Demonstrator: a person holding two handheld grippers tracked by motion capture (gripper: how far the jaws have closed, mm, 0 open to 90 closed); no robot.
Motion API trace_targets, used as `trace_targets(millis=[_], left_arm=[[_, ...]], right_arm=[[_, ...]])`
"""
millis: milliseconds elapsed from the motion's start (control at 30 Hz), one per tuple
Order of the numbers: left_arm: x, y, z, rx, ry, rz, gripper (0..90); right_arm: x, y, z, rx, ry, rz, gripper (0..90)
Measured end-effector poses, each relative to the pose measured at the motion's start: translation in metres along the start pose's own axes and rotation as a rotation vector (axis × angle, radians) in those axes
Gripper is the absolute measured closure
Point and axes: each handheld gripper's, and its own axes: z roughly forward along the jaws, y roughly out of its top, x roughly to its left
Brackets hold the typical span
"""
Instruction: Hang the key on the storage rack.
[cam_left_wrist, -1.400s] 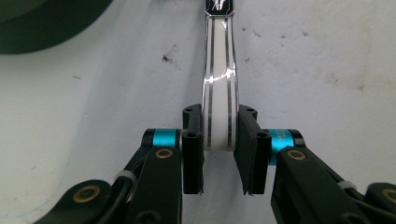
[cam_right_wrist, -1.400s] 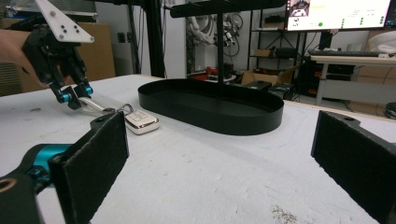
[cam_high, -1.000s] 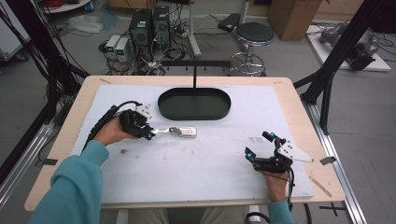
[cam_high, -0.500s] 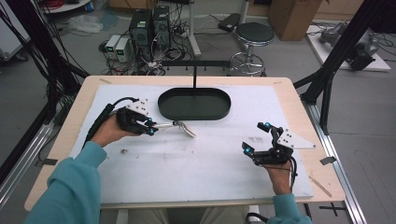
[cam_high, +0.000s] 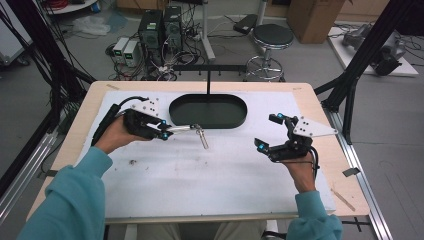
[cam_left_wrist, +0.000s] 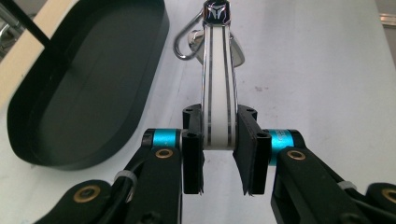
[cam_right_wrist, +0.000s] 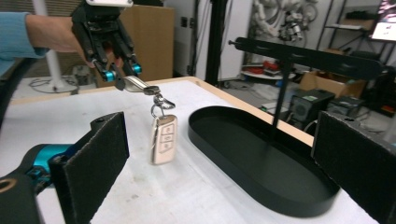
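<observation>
The car key (cam_right_wrist: 163, 139) hangs from its ring under a flat silver-and-white fob strap (cam_left_wrist: 217, 93), and I have that strap pinched between the pads of my left tool (cam_high: 162, 133). In the left gripper view the strap runs straight out from the closed jaws along their own line, with the ring and key dangling off its far end. From the right gripper view the key is off the worktop (cam_high: 210, 195), hanging upright with its buttons toward that camera and its long axis close to vertical.

The black oval tray (cam_high: 180, 115) lies just beyond the key, toward the far edge of the worktop. Its near rim sits right beside the hanging key in the high view, so I judge the next move to be a short carry forward and over that rim. The tray's long axis runs across the worktop, which leaves plenty of room to lower the key in.

My right tool (cam_high: 275, 137) stands wide open and holds nothing. It hovers well apart from the key, so the left hand has this one.
</observation>
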Motion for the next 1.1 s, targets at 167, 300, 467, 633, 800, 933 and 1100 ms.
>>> trace_targets(millis=[167,300,467,633,800,933,1100], left_arm=[[-0.002,0.013,-0.001,-0.013,-0.011,0.014,73.7],[-0.004,0.017,0.002,-0.014,-0.021,0.023,73.7],[-0.006,0.021,0.007,-0.007,-0.037,0.023,73.6],[-0.007,0.024,0.012,-0.013,-0.059,0.021,73.7],[-0.01,0.029,0.016,-0.031,-0.079,0.016,73.6],[-0.012,0.031,0.02,-0.026,-0.094,0.026,73.6],[-0.015,0.033,0.022,-0.025,-0.097,0.021,73.6]], right_arm=[[-0.003,0.016,0.013,0.051,0.085,-0.025,3.5],[-0.007,0.034,0.032,0.112,0.171,-0.063,3.4],[-0.008,0.046,0.047,0.147,0.212,-0.079,3.4],[-0.011,0.058,0.062,0.178,0.268,-0.103,3.4],[-0.008,0.066,0.081,0.25,0.335,-0.15,3.5],[-0.005,0.068,0.09,0.286,0.366,-0.171,3.4],[-0.002,0.066,0.104,0.329,0.404,-0.19,3.5]])
